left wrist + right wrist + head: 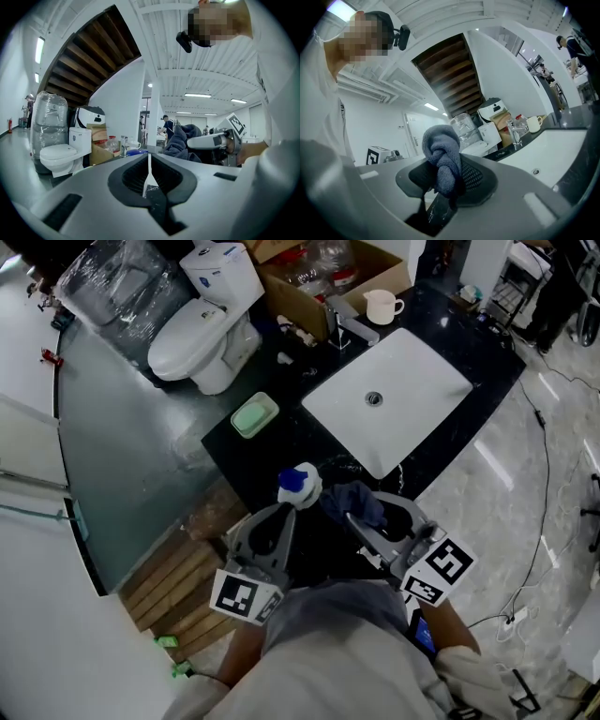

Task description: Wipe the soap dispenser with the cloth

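White soap dispenser w/ blue pump cap stands upright on the black stone tabletop, right at the tips of the left gripper; touching or just short, can't tell. Left jaws clenched, nothing btwn them, prob. placed there to steady the bottle. Dark blue-grey knitted cloth is clamped btwn the right gripper jaws. Its wad sticks out past the tips as a wiping pad, just beside the dispenser.

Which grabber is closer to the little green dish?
Left. In the head view the left gripper, jaws shut, is straight below the green dish. The right gripper, shut on the cloth, is farther off to the right, by the sink corner.
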The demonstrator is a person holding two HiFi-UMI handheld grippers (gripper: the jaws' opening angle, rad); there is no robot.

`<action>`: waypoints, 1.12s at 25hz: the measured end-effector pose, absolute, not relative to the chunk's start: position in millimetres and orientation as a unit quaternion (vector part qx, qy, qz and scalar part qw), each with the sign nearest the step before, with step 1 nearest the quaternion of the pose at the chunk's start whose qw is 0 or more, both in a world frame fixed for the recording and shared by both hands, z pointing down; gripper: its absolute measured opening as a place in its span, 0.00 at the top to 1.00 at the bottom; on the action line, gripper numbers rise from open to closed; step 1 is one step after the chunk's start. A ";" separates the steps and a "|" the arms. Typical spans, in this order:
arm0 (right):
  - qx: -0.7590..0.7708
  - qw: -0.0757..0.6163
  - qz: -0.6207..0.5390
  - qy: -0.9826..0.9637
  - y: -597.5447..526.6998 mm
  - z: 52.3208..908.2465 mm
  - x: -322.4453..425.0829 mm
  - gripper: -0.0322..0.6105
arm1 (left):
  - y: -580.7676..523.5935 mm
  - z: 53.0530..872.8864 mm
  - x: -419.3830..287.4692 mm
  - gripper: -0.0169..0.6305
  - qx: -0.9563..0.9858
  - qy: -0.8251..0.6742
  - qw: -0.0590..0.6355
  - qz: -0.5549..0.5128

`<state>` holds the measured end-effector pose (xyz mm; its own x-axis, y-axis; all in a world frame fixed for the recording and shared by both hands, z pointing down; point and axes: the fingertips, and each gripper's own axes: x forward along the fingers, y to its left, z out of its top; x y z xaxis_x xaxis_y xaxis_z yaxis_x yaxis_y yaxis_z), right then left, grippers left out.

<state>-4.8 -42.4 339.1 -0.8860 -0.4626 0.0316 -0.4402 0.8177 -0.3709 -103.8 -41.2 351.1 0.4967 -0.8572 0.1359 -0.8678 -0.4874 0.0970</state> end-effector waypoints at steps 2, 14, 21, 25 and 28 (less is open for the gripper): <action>-0.236 0.030 -0.194 0.952 -42.0 344.2 -5.7 0.77 | -43.6 354.7 -107.9 0.96 0.856 -0.510 0.079 0.030; -0.218 0.021 -0.212 0.952 -35.7 356.4 -19.3 0.77 | -61.6 372.9 -116.4 0.78 0.861 -0.497 0.074 0.080; -0.214 0.015 -0.215 0.953 -37.1 361.9 -23.1 0.77 | -82.1 384.9 -105.2 0.73 0.871 -0.477 0.044 0.113; -0.215 0.008 -0.212 0.953 -39.1 362.9 -22.0 0.77 | -93.0 378.2 -98.6 0.73 0.875 -0.470 0.041 0.111; -0.218 0.003 -0.211 0.953 -41.2 366.6 -20.9 0.77 | -99.2 375.0 -94.5 0.73 0.877 -0.467 0.032 0.110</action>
